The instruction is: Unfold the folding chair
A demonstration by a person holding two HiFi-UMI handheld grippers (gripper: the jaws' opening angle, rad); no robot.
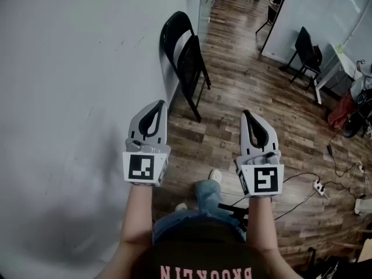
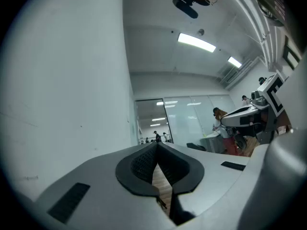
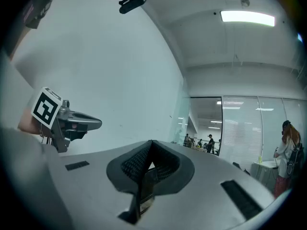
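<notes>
Folding chair (image 1: 187, 63) folded against wall (image 1: 70, 68), rear hidden; left gripper (image 1: 161, 104), right gripper (image 1: 246, 114) closed.

Glossy black folding chair (image 1: 187, 63) ahead of the jaws, wood-plank floor (image 1: 226, 97) with low sheen, smooth matt white wall (image 1: 70, 68)

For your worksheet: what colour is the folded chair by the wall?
Black chair, best in head view.

Counting up what is showing over the wooden floor (image 1: 244, 92)

Two grippers are hanging side by side, the left gripper (image 1: 161, 104) and the right gripper (image 1: 246, 114). One folding chair (image 1: 185, 63) is leaning at the floor's wall edge. One other black chair (image 1: 306, 52) and one power strip (image 1: 318, 186) are sitting toward its right edge.
</notes>
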